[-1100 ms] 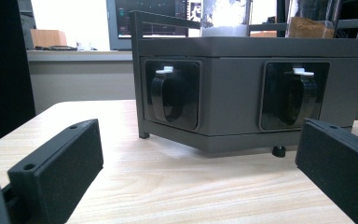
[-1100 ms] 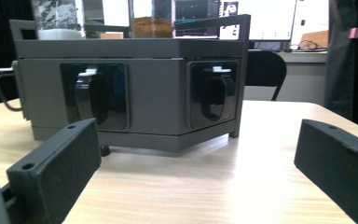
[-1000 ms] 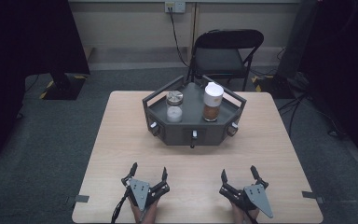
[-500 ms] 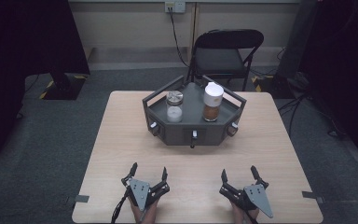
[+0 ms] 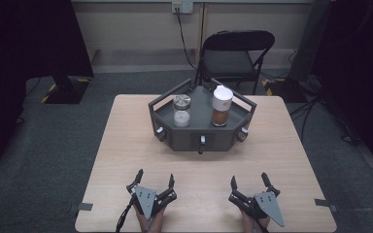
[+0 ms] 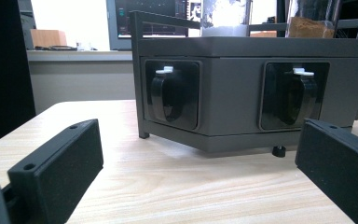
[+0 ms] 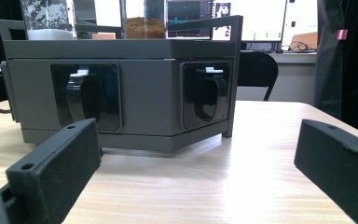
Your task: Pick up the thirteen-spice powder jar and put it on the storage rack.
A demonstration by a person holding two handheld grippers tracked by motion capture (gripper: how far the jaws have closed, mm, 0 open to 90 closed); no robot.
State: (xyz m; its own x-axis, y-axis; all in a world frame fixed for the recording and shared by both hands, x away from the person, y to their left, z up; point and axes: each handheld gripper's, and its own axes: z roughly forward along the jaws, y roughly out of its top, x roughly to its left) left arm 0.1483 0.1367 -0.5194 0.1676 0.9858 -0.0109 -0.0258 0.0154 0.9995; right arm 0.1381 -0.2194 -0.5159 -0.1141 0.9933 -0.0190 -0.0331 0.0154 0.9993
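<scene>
since a second ago nothing has been moved: the left gripper (image 5: 154, 182) and right gripper (image 5: 249, 183) are kept spread, empty, short of the grey hexagonal rack (image 5: 184, 138); work is judged unstarted.

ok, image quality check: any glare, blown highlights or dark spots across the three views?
High view: dim, corners nearly black, the table evenly lit. Left gripper view: wall above the grey rack blown white, near jaws soft. Right gripper view: bright glare on the tabletop right of the rack, monitors overexposed.
</scene>
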